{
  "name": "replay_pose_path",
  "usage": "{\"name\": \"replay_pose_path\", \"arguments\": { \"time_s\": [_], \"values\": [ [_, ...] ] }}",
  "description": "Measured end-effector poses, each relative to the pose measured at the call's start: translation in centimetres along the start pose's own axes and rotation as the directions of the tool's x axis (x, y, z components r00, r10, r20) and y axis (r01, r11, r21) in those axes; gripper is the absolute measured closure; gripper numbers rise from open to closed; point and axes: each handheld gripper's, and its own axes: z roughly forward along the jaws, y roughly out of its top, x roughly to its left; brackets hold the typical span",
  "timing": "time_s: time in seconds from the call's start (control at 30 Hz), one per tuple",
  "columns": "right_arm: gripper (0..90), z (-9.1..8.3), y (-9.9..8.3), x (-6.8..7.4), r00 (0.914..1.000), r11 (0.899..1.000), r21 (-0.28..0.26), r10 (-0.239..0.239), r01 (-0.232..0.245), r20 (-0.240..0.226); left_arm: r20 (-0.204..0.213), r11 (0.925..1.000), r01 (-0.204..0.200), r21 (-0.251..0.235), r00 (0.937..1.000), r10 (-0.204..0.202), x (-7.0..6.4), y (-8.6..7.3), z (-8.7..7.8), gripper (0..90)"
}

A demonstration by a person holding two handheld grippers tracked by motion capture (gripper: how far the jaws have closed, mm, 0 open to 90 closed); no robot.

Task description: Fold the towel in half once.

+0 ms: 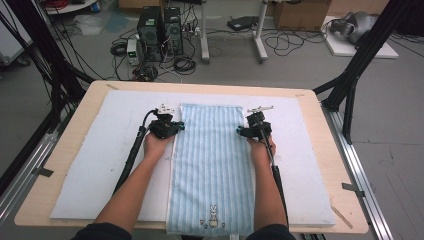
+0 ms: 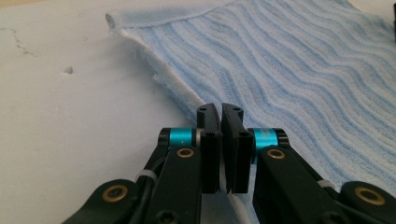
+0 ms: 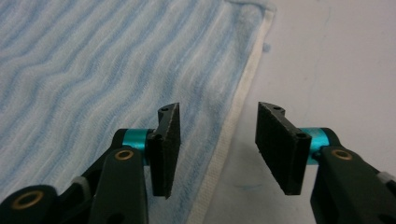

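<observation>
The soft, light, floppy towel (image 1: 212,160) lay flat between both tools, its left hem apparently pinched by the left gripper (image 2: 220,114), whose jaws were pressed together, while the right gripper (image 3: 218,116) stood spread astride the right hem, the likeliest hold.

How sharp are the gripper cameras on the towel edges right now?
Left gripper view: jaws crisp, towel ribs soften toward the far hem. Right gripper view: jaws and white edge strip sharp, far corner blurred. High view: even light, soft overall, no glare.
</observation>
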Motion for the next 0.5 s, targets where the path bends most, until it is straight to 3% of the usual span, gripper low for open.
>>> {"name": "replay_pose_path", "arguments": {
  "time_s": [0.03, 0.13, 0.17, 0.27, 0.37, 0.5],
  "values": [
    [53.2, 0.2, 0.0, 0.1, 1.0, 1.0, -0.001, 0.0, 0.0, 0.001, 0.002, 1.0, 0.001, -0.001, 1.0, -0.001, 0.0, 0.0, 0.0, 85.7],
    [78.5, 0.1, 0.0, 0.1, 0.9995, 1.0, -0.009, -0.021, 0.021, -0.024, 0.005, 1.0, 0.009, 0.0, 0.9999, -0.009, 0.1, 0.0, 0.0, 85.8],
    [83.6, 0.0, 0.1, 0.3, 0.9991, 0.999, -0.006, -0.042, 0.042, -0.003, 0.012, 0.9997, 0.022, -0.007, 0.9997, -0.022, 0.2, 0.0, 0.0, 85.9],
    [84.8, -0.2, 0.2, 0.5, 0.9984, 0.998, -0.004, -0.057, 0.057, -0.001, 0.032, 0.9982, 0.059, -0.012, 0.9978, -0.058, 0.6, 0.0, -0.2, 86.0],
    [84.9, -0.8, 0.3, 0.4, 0.9977, 0.998, -0.013, -0.067, 0.067, -0.01, 0.058, 0.9922, 0.121, -0.029, 0.9912, -0.119, 1.0, -0.2, -0.7, 86.1],
    [84.9, -1.8, 0.5, 0.5, 0.9978, 0.997, -0.047, -0.058, 0.056, -0.032, 0.087, 0.99, 0.135, -0.041, 0.9876, -0.131, 1.0, 0.2, -1.6, 86.1]
  ]
}}
